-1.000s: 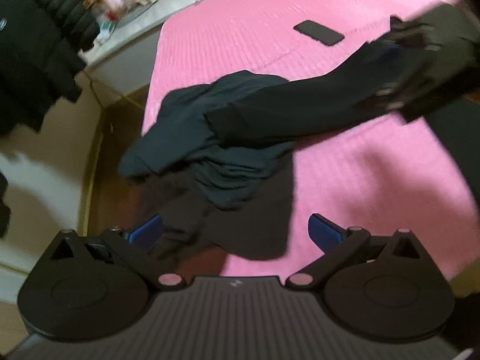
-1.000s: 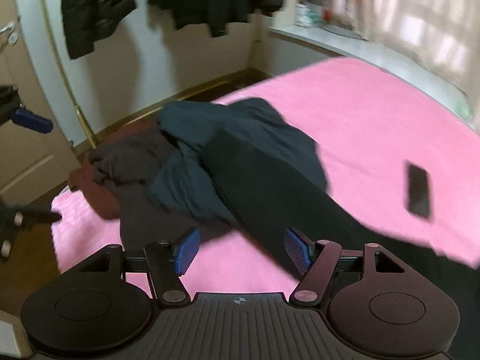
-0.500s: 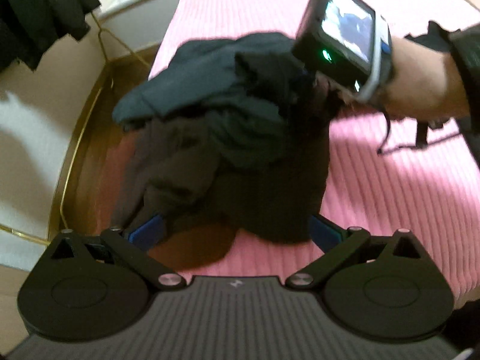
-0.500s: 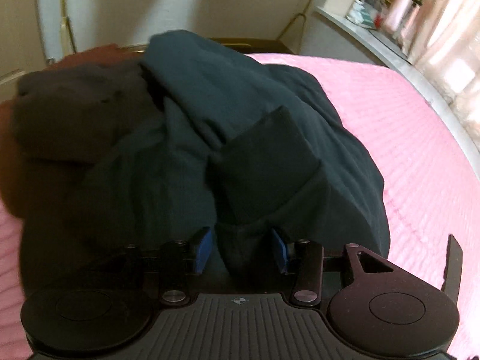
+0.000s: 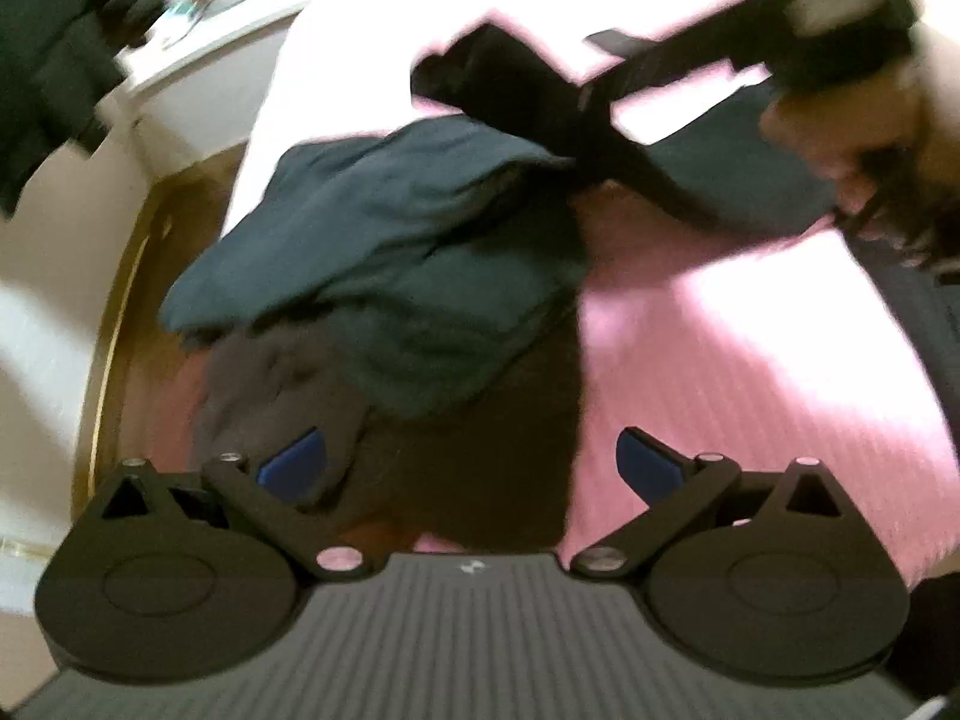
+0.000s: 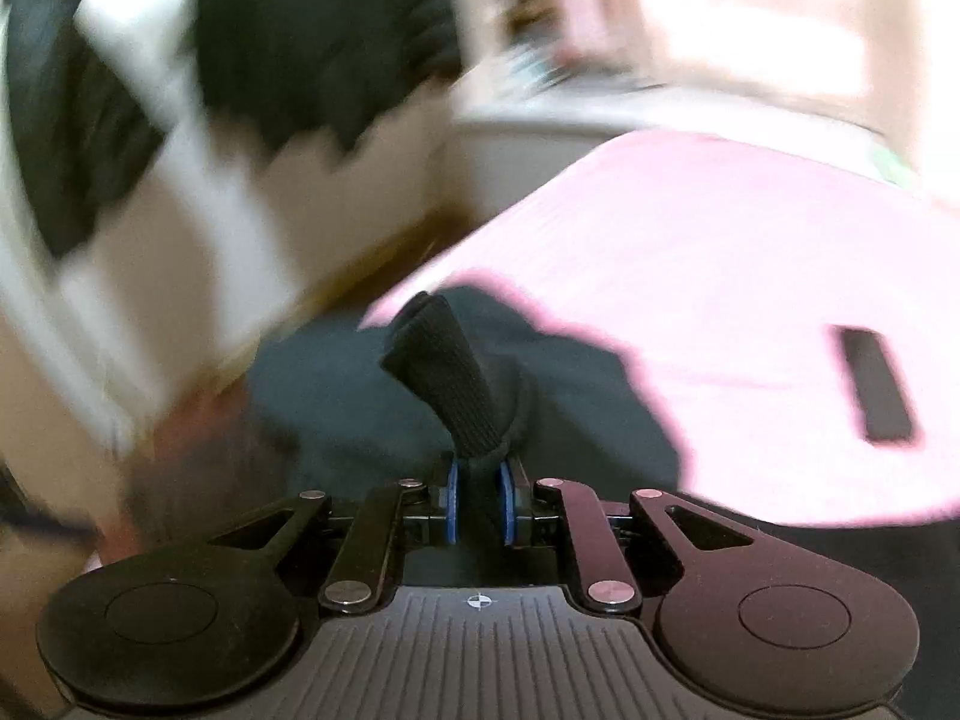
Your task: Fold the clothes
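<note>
My right gripper point(image 6: 478, 501) is closing on the ribbed cuff point(image 6: 447, 375) of a black garment point(image 5: 606, 120); the fabric is bunched between the blue pads, so I grip the sleeve end to pull that piece free of the pile. My left gripper point(image 5: 471, 459) is spread wide with nothing between the pads, hovering over the clothes heap point(image 5: 396, 276) at the pink bed's point(image 6: 690, 252) corner, probably to pin or grab the next edge. Phone point(image 6: 879, 384) lies well apart.
</note>
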`<state>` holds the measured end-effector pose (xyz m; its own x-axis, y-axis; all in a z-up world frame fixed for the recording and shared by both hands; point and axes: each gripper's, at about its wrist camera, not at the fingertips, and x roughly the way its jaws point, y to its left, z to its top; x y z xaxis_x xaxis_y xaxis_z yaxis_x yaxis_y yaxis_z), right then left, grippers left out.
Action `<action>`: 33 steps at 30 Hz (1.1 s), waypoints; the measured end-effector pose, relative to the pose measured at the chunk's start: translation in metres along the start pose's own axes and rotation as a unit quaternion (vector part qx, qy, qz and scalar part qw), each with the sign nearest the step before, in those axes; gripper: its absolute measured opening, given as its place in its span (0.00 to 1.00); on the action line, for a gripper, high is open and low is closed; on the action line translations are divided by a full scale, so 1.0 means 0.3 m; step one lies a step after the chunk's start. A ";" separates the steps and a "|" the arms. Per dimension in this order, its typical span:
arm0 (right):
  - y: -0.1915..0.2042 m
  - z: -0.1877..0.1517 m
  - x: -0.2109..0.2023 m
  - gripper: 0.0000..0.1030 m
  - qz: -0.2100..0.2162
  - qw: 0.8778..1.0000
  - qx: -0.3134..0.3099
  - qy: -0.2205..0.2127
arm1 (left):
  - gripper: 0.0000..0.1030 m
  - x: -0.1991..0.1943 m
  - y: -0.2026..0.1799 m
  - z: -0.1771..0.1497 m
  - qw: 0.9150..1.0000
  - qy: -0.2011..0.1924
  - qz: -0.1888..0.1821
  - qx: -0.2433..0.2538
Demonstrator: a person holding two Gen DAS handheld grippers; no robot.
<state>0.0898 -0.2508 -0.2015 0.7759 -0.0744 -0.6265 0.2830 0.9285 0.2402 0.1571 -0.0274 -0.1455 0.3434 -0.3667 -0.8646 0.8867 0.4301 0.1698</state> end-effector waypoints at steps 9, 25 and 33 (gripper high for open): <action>-0.762 -0.172 -0.764 0.12 -0.242 0.933 0.213 -0.160 | 0.99 0.004 -0.366 0.220 0.989 -0.052 -0.062 0.123; -1.555 -0.536 -1.027 0.11 -0.165 0.928 0.309 -0.125 | 0.99 0.045 -1.349 0.457 0.971 -0.015 -0.118 0.208; -1.765 -0.763 -0.972 0.16 -0.183 0.894 0.408 -0.023 | 0.99 0.036 -1.589 0.567 0.961 -0.026 -0.118 0.247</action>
<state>-0.4154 -0.6375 -0.3157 0.5636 -0.3522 -0.7472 0.8257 0.2651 0.4979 -0.2093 -0.3766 -0.1554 0.1176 -0.4520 -0.8842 0.9764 -0.1097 0.1860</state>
